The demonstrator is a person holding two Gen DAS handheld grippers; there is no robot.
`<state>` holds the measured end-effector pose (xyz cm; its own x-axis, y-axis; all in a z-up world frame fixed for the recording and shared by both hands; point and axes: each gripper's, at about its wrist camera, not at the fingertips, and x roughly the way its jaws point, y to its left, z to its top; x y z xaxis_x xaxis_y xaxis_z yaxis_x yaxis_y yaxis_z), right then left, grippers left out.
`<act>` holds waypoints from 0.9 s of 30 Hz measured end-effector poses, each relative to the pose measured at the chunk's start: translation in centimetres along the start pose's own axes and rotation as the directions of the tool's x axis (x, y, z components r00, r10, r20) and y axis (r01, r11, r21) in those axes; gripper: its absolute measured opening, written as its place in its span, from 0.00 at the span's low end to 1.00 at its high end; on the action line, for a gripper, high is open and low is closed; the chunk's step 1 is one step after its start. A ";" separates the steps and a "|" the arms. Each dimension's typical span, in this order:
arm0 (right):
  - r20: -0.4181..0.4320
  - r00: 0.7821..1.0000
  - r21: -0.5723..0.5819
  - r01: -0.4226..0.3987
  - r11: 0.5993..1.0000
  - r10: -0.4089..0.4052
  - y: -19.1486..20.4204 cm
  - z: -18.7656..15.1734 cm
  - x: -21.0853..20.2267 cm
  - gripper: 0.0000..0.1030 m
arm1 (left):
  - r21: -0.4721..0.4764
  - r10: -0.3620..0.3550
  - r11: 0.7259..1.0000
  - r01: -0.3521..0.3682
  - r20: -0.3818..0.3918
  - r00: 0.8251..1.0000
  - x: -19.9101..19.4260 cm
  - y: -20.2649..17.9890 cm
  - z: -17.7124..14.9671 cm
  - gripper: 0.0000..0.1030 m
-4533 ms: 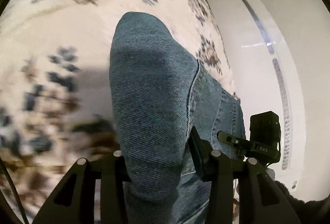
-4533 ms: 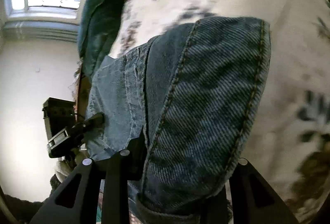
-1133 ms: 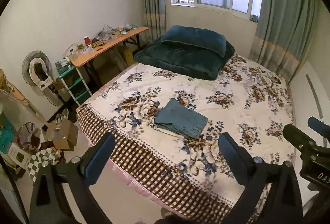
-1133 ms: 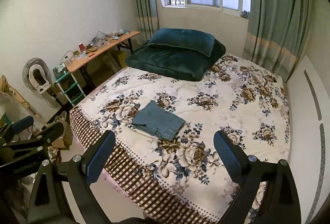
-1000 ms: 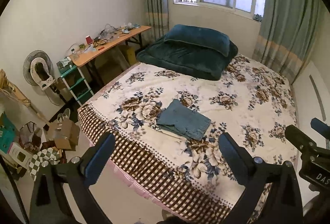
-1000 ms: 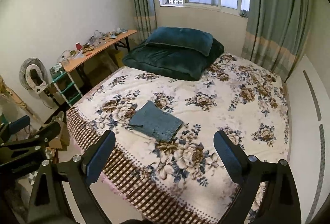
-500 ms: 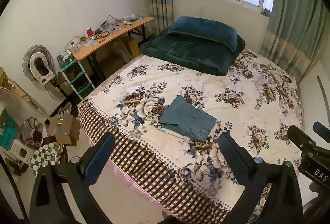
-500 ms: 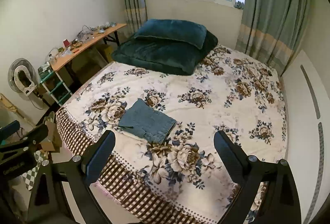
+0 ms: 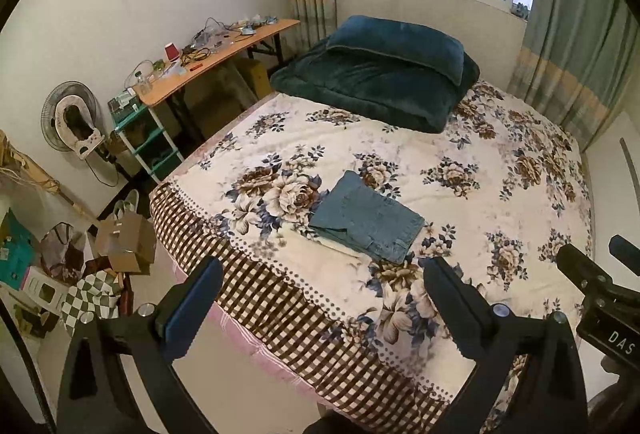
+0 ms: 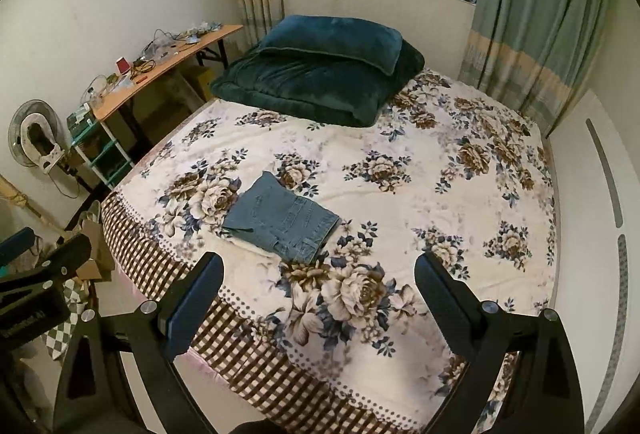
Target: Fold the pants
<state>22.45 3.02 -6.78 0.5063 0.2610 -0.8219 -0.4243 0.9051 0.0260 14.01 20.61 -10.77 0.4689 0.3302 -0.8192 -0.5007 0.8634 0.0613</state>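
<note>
Left wrist view: the left gripper [image 9: 322,280] is held with its jaws spread wide and nothing between them, well back from the bed [image 9: 304,318]; the pants [image 9: 366,218] are seen folded into a compact denim rectangle on the floral bedspread near the foot edge, with a dark green quilt [image 9: 376,82] at the head end. Right wrist view: the right gripper [image 10: 318,276] is likewise spread and empty, apart from the pants [image 10: 280,220], which lie flat near the checked border.
</note>
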 end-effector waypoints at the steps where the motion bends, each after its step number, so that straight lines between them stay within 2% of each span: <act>1: 0.000 1.000 -0.002 0.002 1.000 -0.002 0.1 0.0 -0.1 0.95 | 0.000 0.000 1.000 0.000 0.000 1.000 0.0 0.0 0.0 1.00; 13: 0.048 0.999 -0.003 0.000 1.000 0.000 -0.1 -0.1 -1.7 0.98 | -0.005 -0.001 1.000 0.001 0.060 0.998 -1.3 -0.6 0.2 1.00; 16: 0.062 0.998 0.001 -0.005 1.000 0.005 -0.2 -0.1 -2.3 0.98 | -0.016 0.028 1.000 -0.027 0.087 0.996 -1.8 -0.3 0.3 1.00; 27: 0.067 0.998 0.002 -0.018 1.000 0.017 -0.2 0.1 -2.8 0.98 | -0.037 0.008 0.999 -0.005 0.096 0.995 -2.4 0.2 0.5 1.00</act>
<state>21.20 2.12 -4.41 0.5478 0.2985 -0.7816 -0.4316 0.9011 0.0416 13.17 20.15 -8.51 0.5325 0.3722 -0.7602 -0.5292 0.8473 0.0442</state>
